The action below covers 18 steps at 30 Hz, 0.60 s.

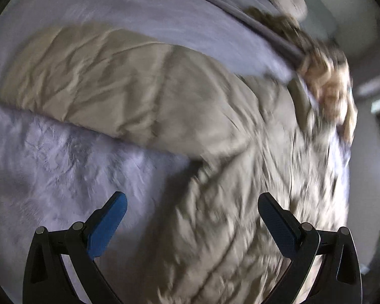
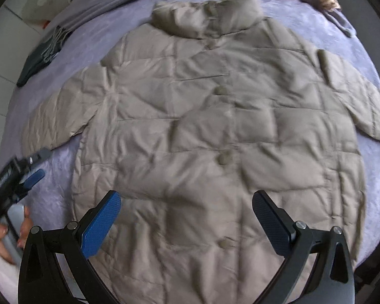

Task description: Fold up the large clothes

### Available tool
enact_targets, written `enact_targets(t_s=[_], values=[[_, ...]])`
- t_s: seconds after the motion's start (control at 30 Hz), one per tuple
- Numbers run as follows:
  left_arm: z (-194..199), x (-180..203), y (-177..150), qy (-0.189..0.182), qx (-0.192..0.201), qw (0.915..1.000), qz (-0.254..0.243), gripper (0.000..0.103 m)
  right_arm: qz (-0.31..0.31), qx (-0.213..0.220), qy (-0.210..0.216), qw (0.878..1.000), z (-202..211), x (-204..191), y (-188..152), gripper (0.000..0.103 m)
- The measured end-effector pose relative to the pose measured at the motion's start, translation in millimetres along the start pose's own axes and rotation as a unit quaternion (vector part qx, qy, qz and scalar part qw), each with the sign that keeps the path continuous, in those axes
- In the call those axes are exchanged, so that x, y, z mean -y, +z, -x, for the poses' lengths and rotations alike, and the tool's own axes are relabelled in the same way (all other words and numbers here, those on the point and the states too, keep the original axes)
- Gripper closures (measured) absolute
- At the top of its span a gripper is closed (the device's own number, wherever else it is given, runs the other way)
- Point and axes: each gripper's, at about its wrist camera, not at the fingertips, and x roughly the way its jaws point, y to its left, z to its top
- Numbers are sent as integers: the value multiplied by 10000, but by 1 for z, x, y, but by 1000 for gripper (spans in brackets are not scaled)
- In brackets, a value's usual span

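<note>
Right tool (image 2: 186, 217): nearest the lens, fingers spread wide, nothing between them; hangs over the coat's hem end.
Left tool (image 1: 192, 217): fingers spread, empty; hangs at the coat's side edge, half over bedspread, half over fabric. Also shows at the far left of the right view (image 2: 27, 167), hand-held, just off the coat's sleeve.
Coat (image 2: 215, 131): beige quilted, flat on the lilac bedspread (image 2: 53, 197), buttoned front up, both sleeves out sideways.
Long axis: collar (image 2: 210, 17) to hem, running straight away from the right tool; collar is the far end.
Key relation: the sleeve (image 1: 93, 76) on the coat's left-tool side lies crosswise just ahead of the left tool, so my read is the left arm is nearer for folding it inward. Opposite sleeve (image 2: 359, 106) is on the far side of the coat from the left tool; right arm's job.
Right view only: whole outline, button line (image 2: 224, 158), collar, both sleeves.
Left view only: sleeve close up and the fur-like heap (image 1: 326, 76) beyond the collar end; heavy motion blur, edges not reliable.
Risk: puffy fill, likely springs back once folded.
</note>
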Motion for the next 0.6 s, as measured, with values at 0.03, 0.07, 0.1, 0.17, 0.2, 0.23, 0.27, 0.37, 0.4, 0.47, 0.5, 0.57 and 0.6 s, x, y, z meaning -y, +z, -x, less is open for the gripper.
enact_targets(t_s=[0.03,0.07,0.1,0.17,0.2,0.23,0.27,0.37,0.4,0.47,0.5,0.57,0.6], values=[[-5,-12,6,-117,43,9997,187,0,51,0,38,10000,-7,-8,1,0],[-9,-18,11,-206,84,9994,280,0,92,-14,48,9999,-12,-13,2,0],[-16,-28,18,-311,124,9986,408,0,142,-54,22,9999,-19,-20,5,0],[-28,-48,29,-316,186,9976,588,0,205,-87,16,9997,-31,-29,9,0],[-33,-53,36,-331,240,9973,613,0,221,-77,19,9997,-36,-34,12,0],[-38,-62,44,-296,306,9968,675,0,231,-54,17,9997,-41,-37,14,0],[-40,-69,51,-277,410,9962,712,0,236,-33,33,9997,-44,-40,17,0],[-44,-91,82,-278,738,9931,863,0,244,29,70,9997,-55,-48,27,0],[-44,-100,93,-290,833,9915,955,0,255,44,87,9996,-58,-52,31,0],[-42,-109,110,-293,1021,9888,1045,0,305,119,134,9994,-62,-59,40,0],[-42,-112,116,-252,1094,9882,1045,1,330,141,161,9992,-63,-62,43,0],[-42,-114,129,55,1268,9867,1012,29,381,177,241,9988,-66,-69,51,0],[-44,-115,135,214,1297,9863,1000,41,399,191,294,9986,-68,-73,56,0]])
